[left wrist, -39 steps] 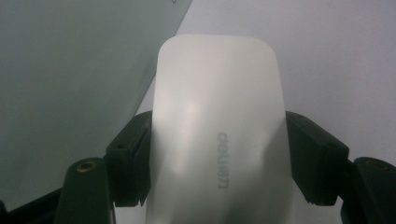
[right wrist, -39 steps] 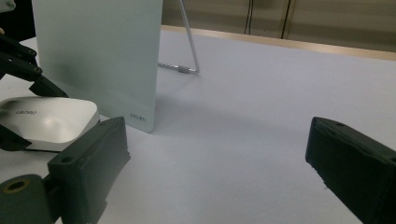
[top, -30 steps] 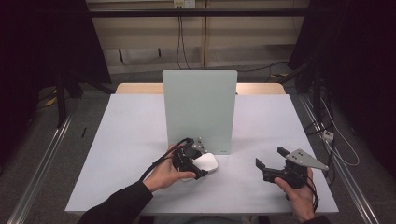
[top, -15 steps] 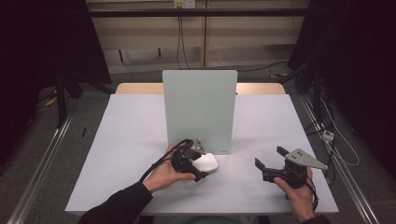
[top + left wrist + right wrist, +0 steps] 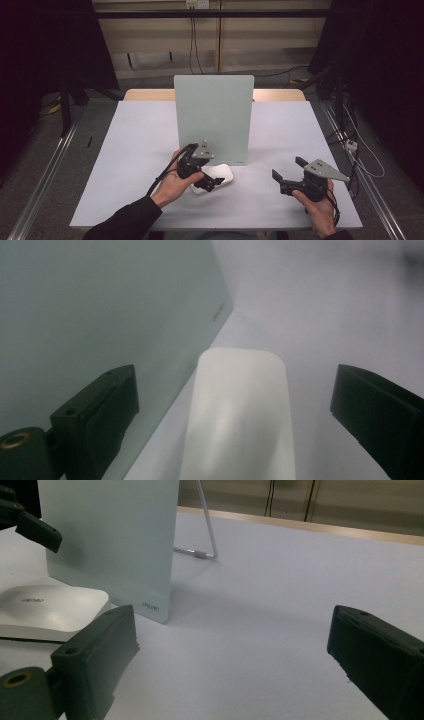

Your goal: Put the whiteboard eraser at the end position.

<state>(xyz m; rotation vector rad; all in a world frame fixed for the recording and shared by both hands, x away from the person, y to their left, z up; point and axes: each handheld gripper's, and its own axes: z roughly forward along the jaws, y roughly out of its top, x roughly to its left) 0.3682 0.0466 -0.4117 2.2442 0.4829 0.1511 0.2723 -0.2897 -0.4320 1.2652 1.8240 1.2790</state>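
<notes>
A flat white device with rounded corners (image 5: pixel 221 175) (image 5: pixel 240 410) (image 5: pixel 50 605) lies on the white table (image 5: pixel 140 145), just in front of an upright pale green board (image 5: pixel 214 117) (image 5: pixel 100 305) (image 5: pixel 110 535). My left gripper (image 5: pixel 207 179) (image 5: pixel 235 385) straddles the near end of the device. Its jaws have just been opening and now stand wide on either side, with the pads off it. My right gripper (image 5: pixel 286 168) (image 5: pixel 230 630) rests near the table's front right, open, with bare table between its jaws.
The board leans on a thin wire stand (image 5: pixel 207 525) behind it. A wooden strip (image 5: pixel 280 95) runs along the table's far edge. One jaw of the left gripper (image 5: pixel 32 527) shows at the upper left of the right gripper view. Metal rails flank the table.
The left gripper's jaws have spread apart and let go of the white device, which stays on the table. The right hand has kept still.
</notes>
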